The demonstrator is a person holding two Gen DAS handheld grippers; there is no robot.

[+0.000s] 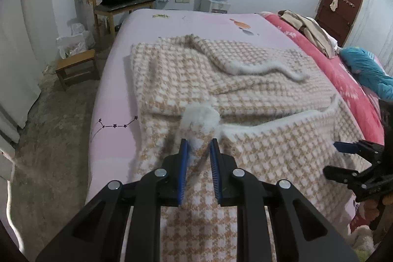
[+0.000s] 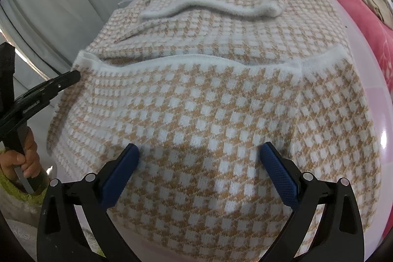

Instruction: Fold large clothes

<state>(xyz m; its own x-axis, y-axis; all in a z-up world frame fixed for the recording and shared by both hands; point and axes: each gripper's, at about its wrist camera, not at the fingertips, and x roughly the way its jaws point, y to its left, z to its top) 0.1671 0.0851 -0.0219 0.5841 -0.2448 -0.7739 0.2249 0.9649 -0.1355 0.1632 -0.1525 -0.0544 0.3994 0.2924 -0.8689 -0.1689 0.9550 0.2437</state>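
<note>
While checked sweater (image 1: 245,80) lies across pink bed (image 1: 115,80), left gripper (image 1: 198,141) pinches its fuzzy white corner (image 1: 201,118); right gripper (image 2: 200,151) hovers spread wide above knit.

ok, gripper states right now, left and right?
Left gripper: closed on the sweater's white cuff.
Right gripper: open over the sweater, holding nothing.

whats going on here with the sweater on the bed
A person with a gripper in each hand is folding a checked sweater spread on the bed. One sleeve already lies folded across the body. The left gripper has closed on the fluffy white cuff at the sweater's near left corner. The right gripper hovers wide open over the near part of the sweater, gripping nothing.
</note>
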